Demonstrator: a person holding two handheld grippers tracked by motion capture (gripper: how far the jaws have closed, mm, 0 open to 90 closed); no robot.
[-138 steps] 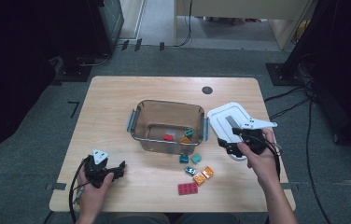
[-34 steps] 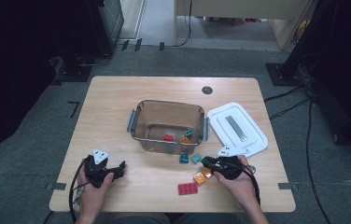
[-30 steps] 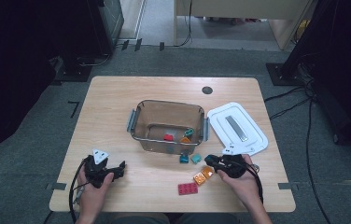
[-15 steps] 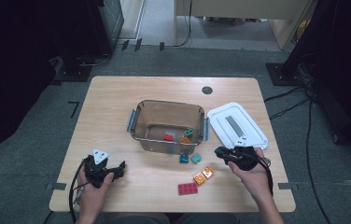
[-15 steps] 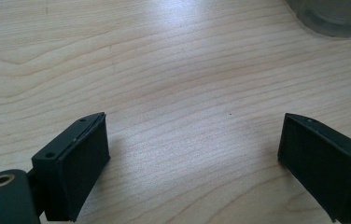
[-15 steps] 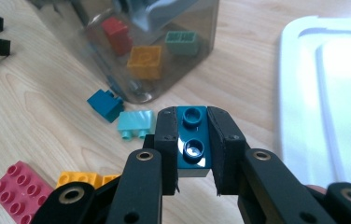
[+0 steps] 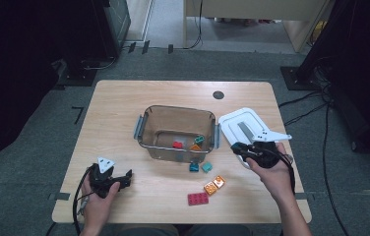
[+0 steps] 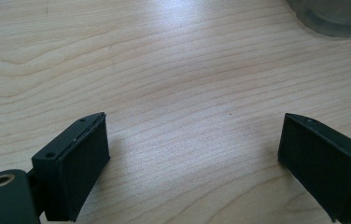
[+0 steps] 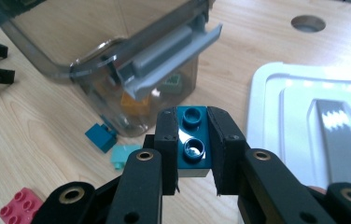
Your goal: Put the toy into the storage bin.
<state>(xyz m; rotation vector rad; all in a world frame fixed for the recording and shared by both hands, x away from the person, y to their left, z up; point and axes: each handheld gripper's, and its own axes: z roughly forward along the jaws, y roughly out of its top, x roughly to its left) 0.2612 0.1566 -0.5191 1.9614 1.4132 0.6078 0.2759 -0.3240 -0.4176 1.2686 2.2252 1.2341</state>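
- A dark teal two-stud brick (image 9: 193, 142) is clamped between the jaws of the right gripper (image 9: 193, 154), studs up, at the lower middle of the right gripper view; in the high view that gripper (image 7: 242, 149) is seen at the right of centre, over the near left edge of the white lid (image 7: 244, 127).
- The step in hand is judged to be the carry: a brick has been taken from the table and is held beside the clear bin (image 7: 146, 129), near its grey latch (image 9: 164, 58).
- Red, orange and teal bricks are seen lying inside the bin; outside it, just below the bin in the high view, are a dark teal brick (image 7: 193, 167), a light teal brick (image 7: 206, 167), an orange brick (image 7: 214, 185) and a red brick (image 7: 198, 198).
- The left gripper (image 7: 120, 178) is seen at the lower left, its jaws spread wide with only bare tabletop (image 8: 173, 70) between them.
- For the next move, the held brick probably needs to be lifted clear of the bin's rim, brought over the opening and let go there; the latch is to be avoided.
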